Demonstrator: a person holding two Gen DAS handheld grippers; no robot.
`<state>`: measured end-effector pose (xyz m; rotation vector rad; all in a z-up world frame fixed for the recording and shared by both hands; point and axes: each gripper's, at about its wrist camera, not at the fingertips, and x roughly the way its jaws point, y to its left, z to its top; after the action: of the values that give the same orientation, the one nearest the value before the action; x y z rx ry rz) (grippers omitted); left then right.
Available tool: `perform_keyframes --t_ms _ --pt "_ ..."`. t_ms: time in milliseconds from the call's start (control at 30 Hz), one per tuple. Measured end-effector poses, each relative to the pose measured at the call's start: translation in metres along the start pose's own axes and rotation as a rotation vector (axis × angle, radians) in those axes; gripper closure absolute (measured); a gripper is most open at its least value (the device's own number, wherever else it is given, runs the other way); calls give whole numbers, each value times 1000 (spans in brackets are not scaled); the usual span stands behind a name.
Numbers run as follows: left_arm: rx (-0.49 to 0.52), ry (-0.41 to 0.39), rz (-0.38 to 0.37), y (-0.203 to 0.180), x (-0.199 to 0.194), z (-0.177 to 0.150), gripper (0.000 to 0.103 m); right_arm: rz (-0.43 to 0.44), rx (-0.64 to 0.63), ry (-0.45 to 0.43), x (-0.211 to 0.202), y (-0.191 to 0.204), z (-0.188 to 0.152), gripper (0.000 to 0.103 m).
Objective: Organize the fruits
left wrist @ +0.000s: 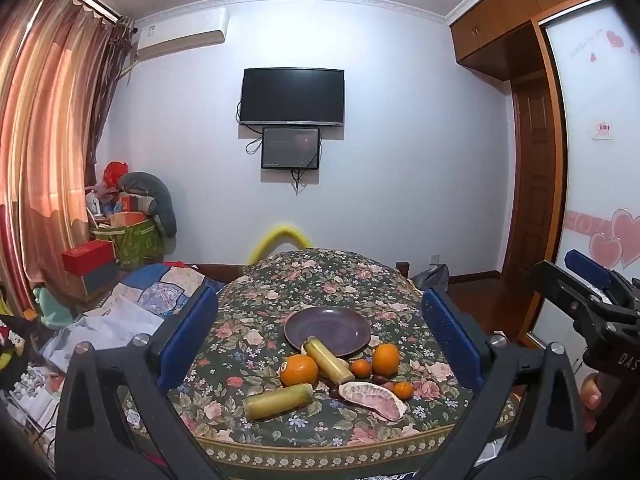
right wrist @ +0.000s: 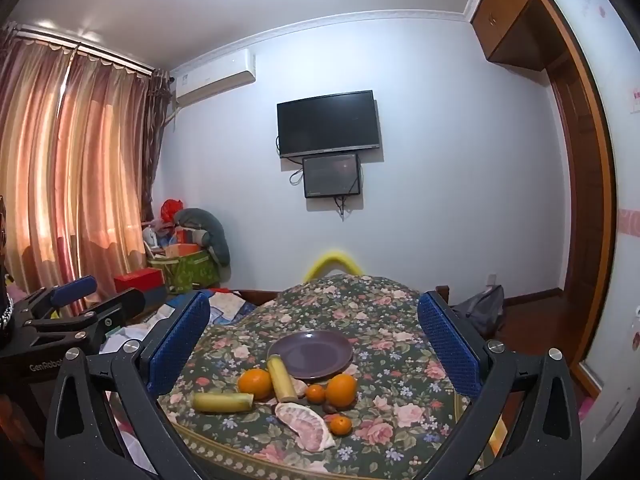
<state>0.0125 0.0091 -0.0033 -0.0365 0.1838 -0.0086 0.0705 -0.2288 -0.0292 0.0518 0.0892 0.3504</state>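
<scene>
An empty purple plate [left wrist: 328, 326] [right wrist: 311, 354] sits on a floral-clothed table [left wrist: 256, 300]. In front of it lie two oranges [left wrist: 298, 369] [left wrist: 386, 358], two small tangerines [left wrist: 361, 367] [left wrist: 403, 389], two yellow-green sugarcane pieces [left wrist: 278, 400] [left wrist: 327, 359], a peeled pomelo segment [left wrist: 372, 398] and dark red dates [left wrist: 381, 379]. My left gripper [left wrist: 320, 340] is open and empty, held back from the fruit. My right gripper [right wrist: 314, 356] is open and empty too, also short of the table's near edge. The right gripper shows at the right of the left wrist view [left wrist: 592, 296].
A bed with a patchwork quilt and papers [left wrist: 132, 304] lies left of the table. Boxes and bags [left wrist: 120, 232] pile by the curtains. A yellow chair back [left wrist: 280, 236] stands behind the table. A dark bag [right wrist: 480, 312] sits on the floor at right.
</scene>
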Motion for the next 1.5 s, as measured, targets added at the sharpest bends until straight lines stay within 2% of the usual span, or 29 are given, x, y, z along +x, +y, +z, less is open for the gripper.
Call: perform_keyframes --t_ms 1500 --pt "18 19 -1 -5 5 -2 0 2 -8 2 1 3 -6 0"
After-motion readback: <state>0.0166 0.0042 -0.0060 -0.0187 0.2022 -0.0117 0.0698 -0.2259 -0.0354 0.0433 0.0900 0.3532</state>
